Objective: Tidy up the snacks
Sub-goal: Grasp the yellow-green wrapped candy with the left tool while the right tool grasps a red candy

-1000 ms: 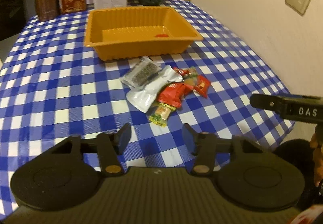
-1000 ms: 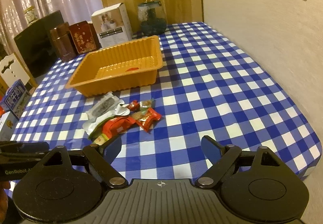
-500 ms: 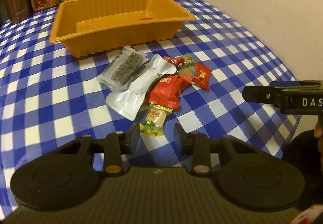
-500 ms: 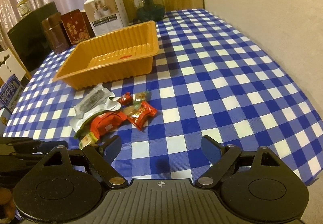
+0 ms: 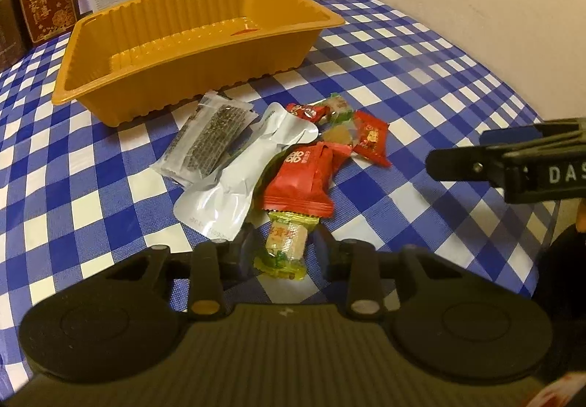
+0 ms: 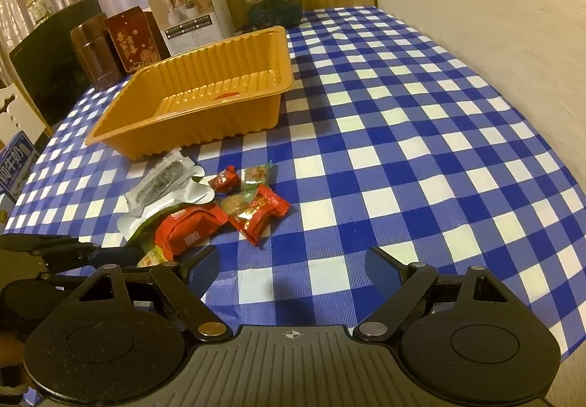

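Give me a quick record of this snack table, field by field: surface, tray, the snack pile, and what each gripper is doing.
surface: blue and white checked tablecloth
tray: orange tray, no snacks inside
snack pile: loose packets on the cloth in front of the tray, including a silver pouch and a large red packet
left gripper: fingers closing around the yellow-green candy at the near end of the pile; contact not clear
right gripper: open, nothing between its fingers
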